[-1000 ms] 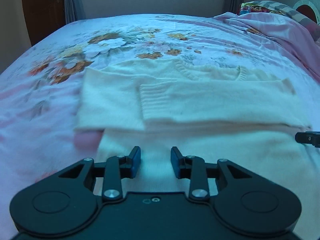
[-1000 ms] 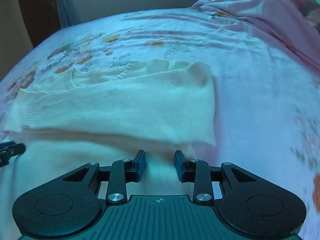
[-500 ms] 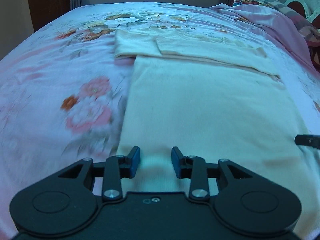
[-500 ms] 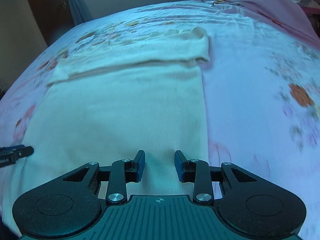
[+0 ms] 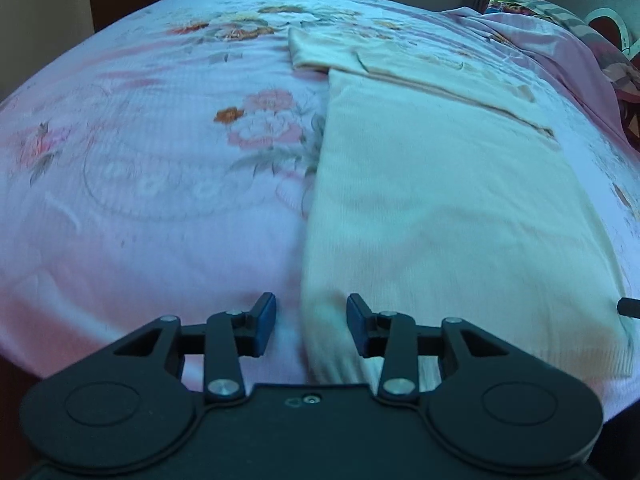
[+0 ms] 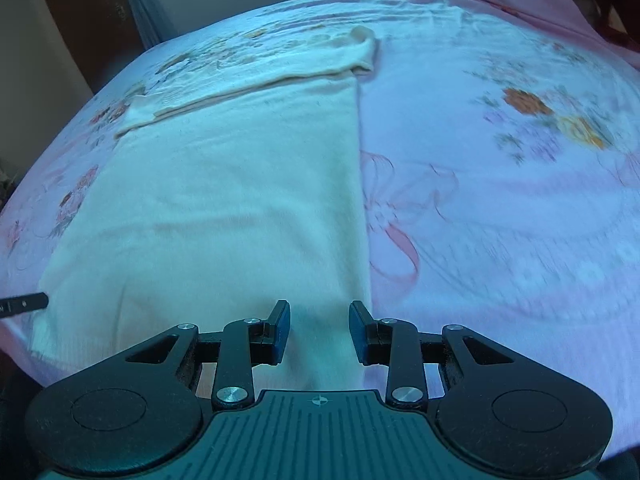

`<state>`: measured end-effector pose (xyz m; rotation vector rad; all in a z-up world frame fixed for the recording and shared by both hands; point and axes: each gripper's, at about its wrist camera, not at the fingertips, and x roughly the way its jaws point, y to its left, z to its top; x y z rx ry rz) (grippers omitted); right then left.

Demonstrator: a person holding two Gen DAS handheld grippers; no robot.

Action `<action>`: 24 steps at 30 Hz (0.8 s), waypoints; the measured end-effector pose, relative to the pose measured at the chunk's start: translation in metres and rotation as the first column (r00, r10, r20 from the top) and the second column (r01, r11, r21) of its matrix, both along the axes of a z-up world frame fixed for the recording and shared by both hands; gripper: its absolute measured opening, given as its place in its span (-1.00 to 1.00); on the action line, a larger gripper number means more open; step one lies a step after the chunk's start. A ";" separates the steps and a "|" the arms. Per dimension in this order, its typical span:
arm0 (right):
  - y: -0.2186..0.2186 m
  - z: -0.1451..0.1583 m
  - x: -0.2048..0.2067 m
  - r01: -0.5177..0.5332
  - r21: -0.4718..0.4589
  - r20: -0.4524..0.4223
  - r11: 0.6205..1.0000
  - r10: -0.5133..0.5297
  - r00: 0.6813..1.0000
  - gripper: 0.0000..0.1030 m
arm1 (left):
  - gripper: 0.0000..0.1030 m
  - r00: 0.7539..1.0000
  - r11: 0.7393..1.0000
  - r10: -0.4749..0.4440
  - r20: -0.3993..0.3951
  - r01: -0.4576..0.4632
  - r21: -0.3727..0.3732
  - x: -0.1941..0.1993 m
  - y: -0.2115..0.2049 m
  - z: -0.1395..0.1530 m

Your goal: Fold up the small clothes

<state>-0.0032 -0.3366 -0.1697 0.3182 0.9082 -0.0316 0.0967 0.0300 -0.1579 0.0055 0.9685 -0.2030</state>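
Rumpled pink quilt (image 5: 560,40) lies by the bed's (image 5: 160,200) far corner. Both claws, left claw (image 5: 311,324) just widened and right claw (image 6: 319,332), now hang open and empty at the cream sweater's (image 5: 440,200) near hem, back from its folded sleeves.

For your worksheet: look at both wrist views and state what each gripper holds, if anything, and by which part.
Nothing is held. The left gripper and right gripper both stand open over the near hem corners of the cream sweater; their pads do not press on the fabric.

The sweater (image 5: 440,208) lay on the bed (image 5: 160,200), stretching ahead of both grippers' fingers, its folded sleeves at the far end.
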 end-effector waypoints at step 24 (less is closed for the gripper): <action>-0.025 0.008 -0.025 0.045 0.346 -0.002 0.937 -0.047 0.999 -0.89 | -0.89 0.999 0.944 -0.038 -0.031 0.026 -0.328 0.002 -0.004 0.022</action>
